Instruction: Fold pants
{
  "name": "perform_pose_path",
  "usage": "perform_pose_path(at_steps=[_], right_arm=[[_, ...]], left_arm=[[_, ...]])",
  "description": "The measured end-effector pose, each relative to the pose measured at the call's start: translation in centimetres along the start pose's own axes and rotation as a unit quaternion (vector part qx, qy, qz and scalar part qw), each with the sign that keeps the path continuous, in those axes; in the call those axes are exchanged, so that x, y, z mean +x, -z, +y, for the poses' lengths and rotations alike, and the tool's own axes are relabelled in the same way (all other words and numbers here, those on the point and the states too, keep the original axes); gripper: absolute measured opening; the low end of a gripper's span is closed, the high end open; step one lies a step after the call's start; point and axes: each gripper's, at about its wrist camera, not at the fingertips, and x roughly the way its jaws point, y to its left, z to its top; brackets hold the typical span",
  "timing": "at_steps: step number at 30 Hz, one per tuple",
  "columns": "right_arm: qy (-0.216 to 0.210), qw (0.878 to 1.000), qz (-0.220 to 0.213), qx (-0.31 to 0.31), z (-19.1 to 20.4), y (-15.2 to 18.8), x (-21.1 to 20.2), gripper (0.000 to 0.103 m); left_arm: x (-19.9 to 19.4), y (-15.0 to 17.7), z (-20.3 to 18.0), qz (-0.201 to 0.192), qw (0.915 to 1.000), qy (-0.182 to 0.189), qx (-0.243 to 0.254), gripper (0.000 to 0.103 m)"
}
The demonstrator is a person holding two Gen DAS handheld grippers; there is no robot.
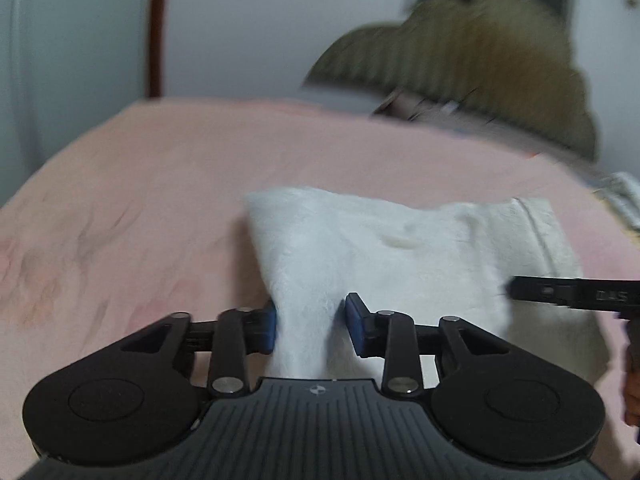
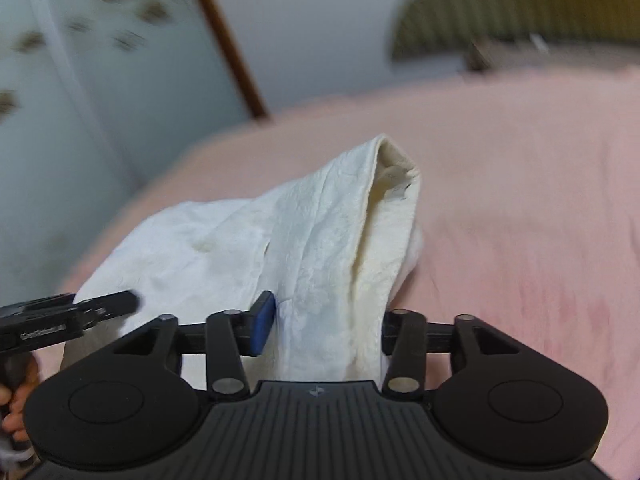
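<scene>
White pants (image 1: 400, 248) lie crumpled on a pink bedspread (image 1: 160, 180). A strip of the cloth rises between the blue pads of my left gripper (image 1: 310, 328), which is shut on it. The right gripper's black finger (image 1: 560, 292) reaches in from the right edge over the pants. In the right wrist view the pants (image 2: 224, 248) tent up from the bedspread (image 2: 520, 200) into my right gripper (image 2: 324, 328), shut on a thick fold; cloth hides its right pad. The waistband opening (image 2: 394, 176) points away. The left gripper's finger (image 2: 100, 308) shows at the left.
An olive ribbed headboard (image 1: 460, 60) stands at the far end of the bed, with blurred items at its foot. A brown wooden post (image 1: 156, 28) and pale wall are behind. A hand (image 2: 12, 400) grips the left tool's handle. Both views are motion-blurred.
</scene>
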Motion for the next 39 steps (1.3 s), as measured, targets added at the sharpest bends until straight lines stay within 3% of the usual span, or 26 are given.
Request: perform_pose_path(at_steps=[1,3,5,7,8,10,12,14,16,18,22,25,27,30,31,32,35,36,39], right_arm=[[0.02,1.0,0.001,-0.002,-0.2,0.7,0.0,0.058],[0.048,0.998,-0.028,-0.021,0.1,1.9,-1.6,0.064],[0.084,0.993,-0.058,-0.054,1.3,3.2,-3.9,0.068],[0.071,0.989,-0.077,-0.108,2.8,4.6,-5.8,0.091],[0.071,0.984,-0.079,-0.144,3.4,5.4,-6.1,0.095],[0.141,0.971,-0.044,-0.188,3.6,6.3,-4.7,0.103],[0.139,0.977,-0.039,-0.157,2.1,6.6,-4.8,0.103],[0.15,0.981,-0.066,-0.102,2.1,6.7,-6.6,0.103],[0.188,0.973,-0.094,-0.092,3.8,7.6,-8.6,0.103],[0.19,0.97,-0.104,-0.109,5.7,8.9,-10.0,0.103],[0.153,0.977,-0.056,-0.134,8.7,10.8,-10.6,0.103],[0.126,0.981,-0.012,-0.149,10.5,11.5,-11.6,0.103],[0.091,0.985,-0.004,-0.15,11.4,11.5,-13.4,0.103],[-0.048,0.997,-0.03,-0.058,10.0,10.6,-15.9,0.103],[-0.072,0.996,-0.035,-0.026,9.2,10.4,-15.7,0.103],[-0.062,0.997,-0.037,-0.01,8.7,10.3,-15.0,0.103],[0.075,0.997,-0.021,-0.027,8.8,11.0,-11.5,0.103],[0.103,0.994,-0.013,-0.036,8.9,11.5,-10.4,0.103],[0.112,0.993,-0.008,-0.03,7.8,13.0,-8.4,0.103]], left_arm=[[-0.1,0.5,0.5,-0.004,0.9999,-0.016,-0.004,0.042],[-1.8,1.5,1.2,-0.033,0.9993,-0.019,-0.006,0.046],[-3.4,1.9,1.1,-0.043,0.9985,-0.034,-0.007,0.063],[-4.7,2.4,0.4,-0.054,0.9975,-0.046,0.005,0.077],[-4.8,2.7,0.0,-0.053,0.9966,-0.058,0.024,0.079],[-4.0,3.6,-0.9,-0.041,0.9921,-0.094,0.071,0.082],[-4.6,3.9,-1.0,-0.05,0.9903,-0.107,0.073,0.079],[-6.5,4.1,-1.1,-0.066,0.9909,-0.101,0.061,0.08],[-8.2,4.5,-1.5,-0.072,0.9918,-0.09,0.056,0.082],[-9.6,5.2,-2.2,-0.072,0.9927,-0.079,0.056,0.09],[-11.6,6.5,-3.2,-0.065,0.9931,-0.081,0.054,0.095],[-12.7,6.9,-2.7,-0.038,0.9961,-0.07,0.038,0.096],[-13.0,6.9,-1.8,-0.016,0.9974,-0.066,0.025,0.099],[-12.5,7.3,-0.5,0.002,0.9974,-0.072,-0.002,0.099],[-12.1,7.6,-0.4,0.008,0.9972,-0.075,-0.008,0.099],[-11.6,8.1,-0.5,0.015,0.9971,-0.074,-0.011,0.099],[-10.4,9.5,-1.5,0.011,0.9979,-0.064,-0.002,0.099],[-10.0,9.9,-2.1,0.014,0.9974,-0.071,0.004,0.099],[-9.5,10.4,-3.0,0.011,0.9974,-0.07,0.017,0.099]])
